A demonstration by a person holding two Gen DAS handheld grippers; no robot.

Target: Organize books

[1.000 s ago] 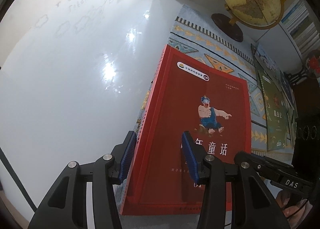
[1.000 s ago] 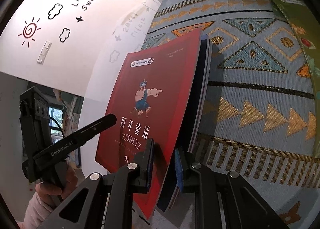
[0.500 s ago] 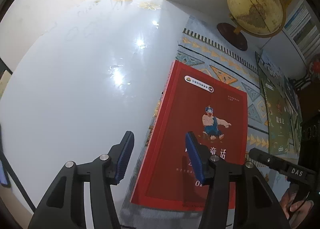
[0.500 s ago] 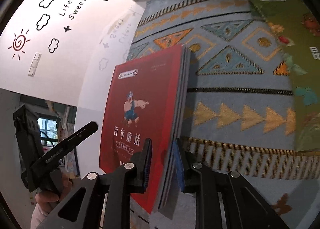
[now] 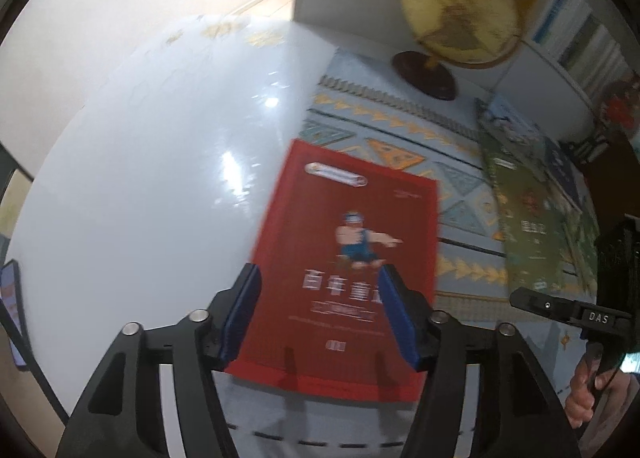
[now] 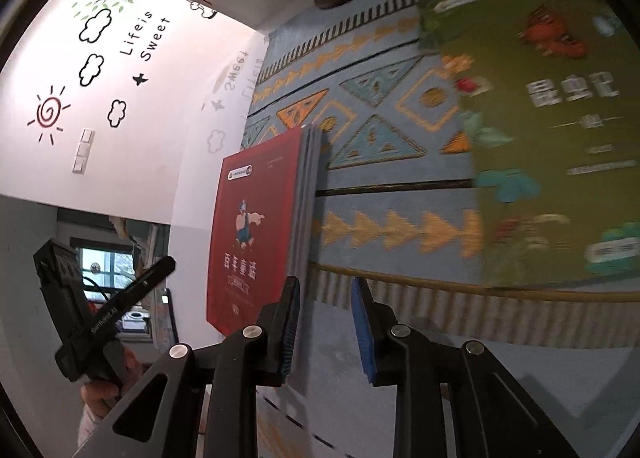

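Note:
A red book [image 5: 348,254] with a cartoon figure lies flat on top of a small stack at the left edge of the patterned mat [image 5: 460,202]. It also shows in the right wrist view [image 6: 256,218], with the grey page edges of the stack beside it. My left gripper [image 5: 320,314] is open above the book's near end, holding nothing. My right gripper [image 6: 326,326] is open and empty, just right of the stack. A green book [image 6: 552,130] lies flat on the mat to the right; it shows in the left wrist view [image 5: 532,226] too.
A yellow globe [image 5: 460,6] on a dark round base [image 5: 424,74] stands at the back of the mat. A glossy white tabletop [image 5: 160,186] spreads to the left. More books [image 5: 508,122] lie behind the green one. A bookshelf [image 5: 580,38] stands at the back right.
My right gripper has let go of the red book and stack and drawn back to the right. The book now lies flat. My left gripper has pulled back and opened wider.

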